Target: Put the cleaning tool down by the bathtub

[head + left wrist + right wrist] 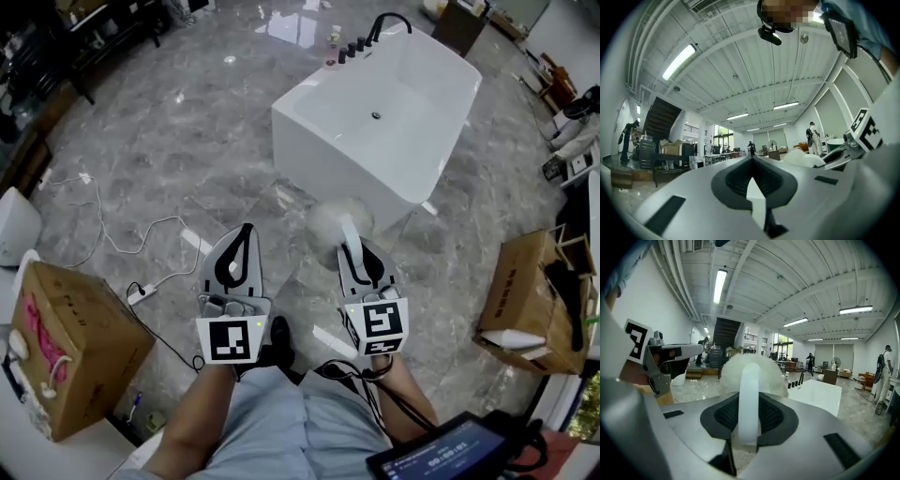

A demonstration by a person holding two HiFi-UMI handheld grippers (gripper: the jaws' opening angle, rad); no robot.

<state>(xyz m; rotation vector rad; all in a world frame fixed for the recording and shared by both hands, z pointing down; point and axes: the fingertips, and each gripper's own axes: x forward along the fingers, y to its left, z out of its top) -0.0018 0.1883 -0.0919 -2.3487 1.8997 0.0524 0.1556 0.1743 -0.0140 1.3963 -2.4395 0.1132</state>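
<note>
Head view: right gripper [354,251] is clamped on the white handle of the cleaning tool [337,222]. Its fluffy white head juts past the jaw tips, over the grey marble floor [187,122], close to the near corner of the bathtub [323,159]. The tool is in the grip, not set down.

Right gripper view: the handle stands upright between the dark pads, which press on it from both sides, and the tub lies ahead to the right.

Left gripper [244,234] is alongside, level with the right. In the left gripper view its jaws meet at the tips with nothing between them.

Also noted: black faucet [389,19] at the tub's far end, a cardboard box [80,342] at left, and a white cable [112,239] on the floor.
</note>
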